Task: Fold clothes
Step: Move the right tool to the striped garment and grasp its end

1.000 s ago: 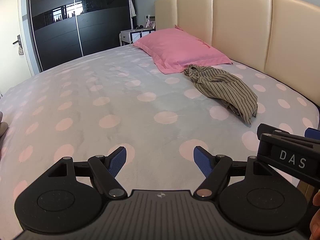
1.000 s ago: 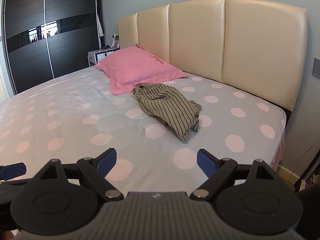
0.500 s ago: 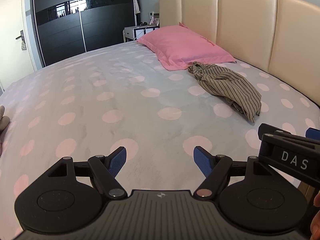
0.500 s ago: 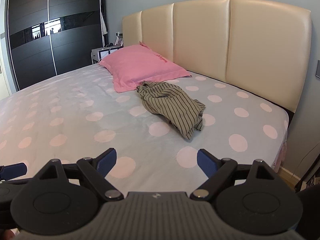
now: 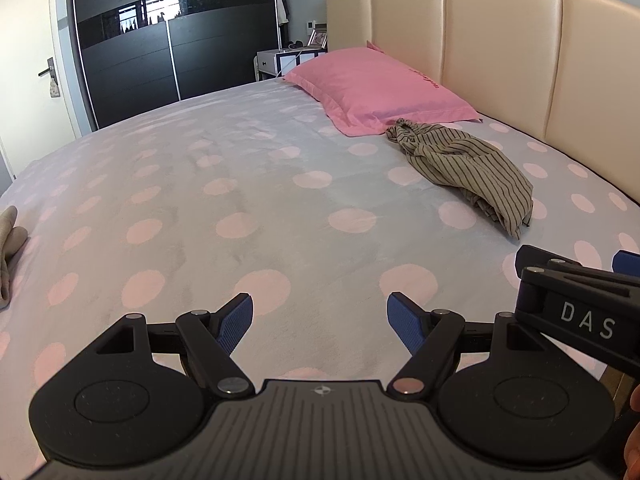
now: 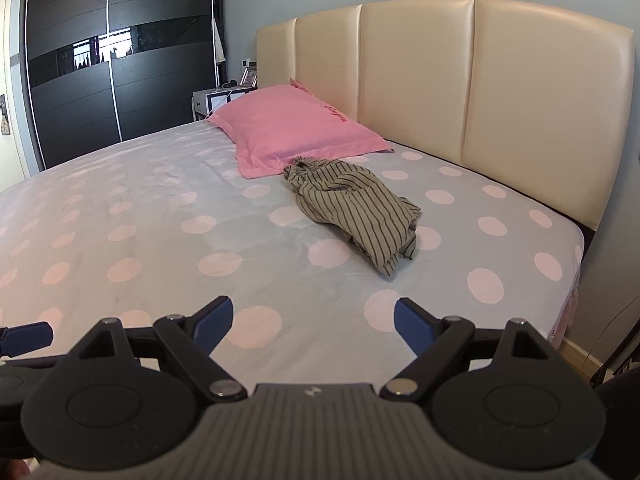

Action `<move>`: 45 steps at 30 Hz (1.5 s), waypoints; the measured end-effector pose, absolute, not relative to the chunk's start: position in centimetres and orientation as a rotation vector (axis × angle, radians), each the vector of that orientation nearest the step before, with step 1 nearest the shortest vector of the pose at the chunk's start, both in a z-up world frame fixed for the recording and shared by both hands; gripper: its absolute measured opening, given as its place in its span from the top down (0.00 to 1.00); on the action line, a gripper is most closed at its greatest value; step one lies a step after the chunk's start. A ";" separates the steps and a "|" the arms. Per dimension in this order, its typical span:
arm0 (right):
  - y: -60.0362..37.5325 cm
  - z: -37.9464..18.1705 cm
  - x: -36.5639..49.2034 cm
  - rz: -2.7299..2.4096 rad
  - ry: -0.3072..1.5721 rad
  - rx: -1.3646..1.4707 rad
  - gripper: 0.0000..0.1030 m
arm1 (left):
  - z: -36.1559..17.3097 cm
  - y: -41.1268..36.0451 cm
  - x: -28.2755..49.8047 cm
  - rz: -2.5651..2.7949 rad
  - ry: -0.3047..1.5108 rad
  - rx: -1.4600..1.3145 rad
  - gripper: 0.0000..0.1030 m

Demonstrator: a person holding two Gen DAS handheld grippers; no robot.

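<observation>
The striped garment (image 6: 354, 212) lies in a crumpled heap on the bed (image 6: 160, 240), ahead of the right gripper (image 6: 313, 320) and a little to its right, well apart from it; from the left gripper (image 5: 320, 318) it sits far ahead and off to the right. Its far end touches the pink pillow (image 6: 296, 128). Both grippers hang over the near part of the bed with their jaws spread wide, holding nothing.

The garment is bunched and twisted on itself, so no hem, collar or sleeve can be made out (the stripes run in several directions, which suggests stacked layers). The likely trouble, as I judge it, comes from that: a pinch into the heap could catch two or three layers at once, and the cloth would then lift as a wad instead of opening flat. A grab near the far end might also snag the pillow's edge. The soft bedcover could be pinched together with the cloth if a gripper comes down too deep. At the far left of the left gripper, a beige cloth (image 5: 10, 236) lies at the bed's edge, mostly out of view.
</observation>
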State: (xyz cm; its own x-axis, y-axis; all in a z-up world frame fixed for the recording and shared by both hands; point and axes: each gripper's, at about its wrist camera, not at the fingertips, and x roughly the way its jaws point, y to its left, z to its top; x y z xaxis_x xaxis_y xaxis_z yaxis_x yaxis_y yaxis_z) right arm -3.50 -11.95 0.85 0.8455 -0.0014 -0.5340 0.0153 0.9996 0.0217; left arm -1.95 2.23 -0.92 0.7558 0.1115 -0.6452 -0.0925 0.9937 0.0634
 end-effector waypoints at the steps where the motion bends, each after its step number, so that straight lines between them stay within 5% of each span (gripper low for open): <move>1: -11.9 0.8 -3.5 -0.008 0.566 0.025 0.13 | -1.0 2.3 -2.0 0.111 0.708 0.027 0.29; 14: -10.6 1.3 -0.6 0.119 0.697 -0.036 0.13 | -2.1 6.1 -1.2 0.190 0.777 0.008 0.29; 29: -13.5 -5.1 15.8 0.065 0.959 -0.169 0.13 | -7.3 16.6 -0.7 0.392 0.969 -0.067 0.29; 45: -16.2 -11.0 28.3 -0.005 0.888 -0.321 0.15 | -11.1 24.1 -0.4 0.521 1.113 -0.121 0.28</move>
State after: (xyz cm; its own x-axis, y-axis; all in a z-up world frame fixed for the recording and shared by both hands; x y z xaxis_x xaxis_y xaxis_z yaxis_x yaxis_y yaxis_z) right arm 28.30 -16.19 -11.01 0.6341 -0.1364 -0.7612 -0.1282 0.9522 -0.2774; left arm -0.39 24.07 -11.12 0.3364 0.3390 -0.8786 -0.4576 0.8743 0.1622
